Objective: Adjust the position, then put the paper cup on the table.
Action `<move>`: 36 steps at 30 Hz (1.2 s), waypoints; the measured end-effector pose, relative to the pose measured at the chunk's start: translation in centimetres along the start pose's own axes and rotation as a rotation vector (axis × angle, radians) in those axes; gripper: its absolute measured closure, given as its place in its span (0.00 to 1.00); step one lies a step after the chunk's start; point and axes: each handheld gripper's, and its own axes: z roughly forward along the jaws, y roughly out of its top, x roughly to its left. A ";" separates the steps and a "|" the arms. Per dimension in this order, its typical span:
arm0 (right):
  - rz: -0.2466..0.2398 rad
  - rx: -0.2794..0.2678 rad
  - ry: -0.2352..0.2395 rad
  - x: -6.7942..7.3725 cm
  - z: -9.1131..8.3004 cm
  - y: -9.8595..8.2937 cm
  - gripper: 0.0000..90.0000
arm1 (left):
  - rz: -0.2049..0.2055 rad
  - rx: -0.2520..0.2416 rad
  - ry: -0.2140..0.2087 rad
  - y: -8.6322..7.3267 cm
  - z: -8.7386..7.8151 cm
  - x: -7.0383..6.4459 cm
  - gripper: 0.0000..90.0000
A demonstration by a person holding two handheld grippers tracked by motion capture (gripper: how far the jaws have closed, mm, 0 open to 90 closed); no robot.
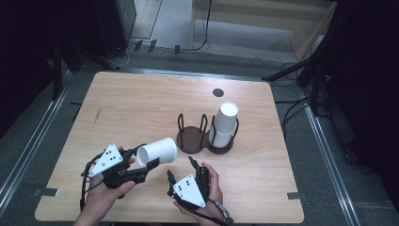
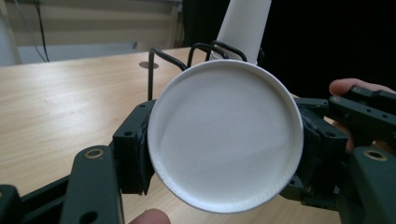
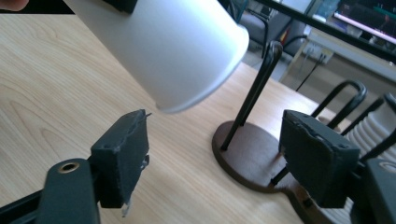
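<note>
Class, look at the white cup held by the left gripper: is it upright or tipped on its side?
Tipped on its side. The white cup lies sideways between the jaws of the left gripper, above the table, its flat base facing that gripper's camera.

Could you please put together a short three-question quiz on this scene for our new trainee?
1. True or false: the left gripper holds a white cup lying on its side.
2. Where is the stack of cups? A) flat on the table B) in the right ring of the cup holder C) in the right gripper
3. Fill in: the right gripper has its fingers ____ with nothing between them.

Key: 1 true; 2 B; 3 open.
</note>
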 end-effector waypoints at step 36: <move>1.045 -0.023 0.192 -3.7 0.0 1.4 0.10 | 0.014 -0.218 0.045 -0.9 -0.2 0.3 0.37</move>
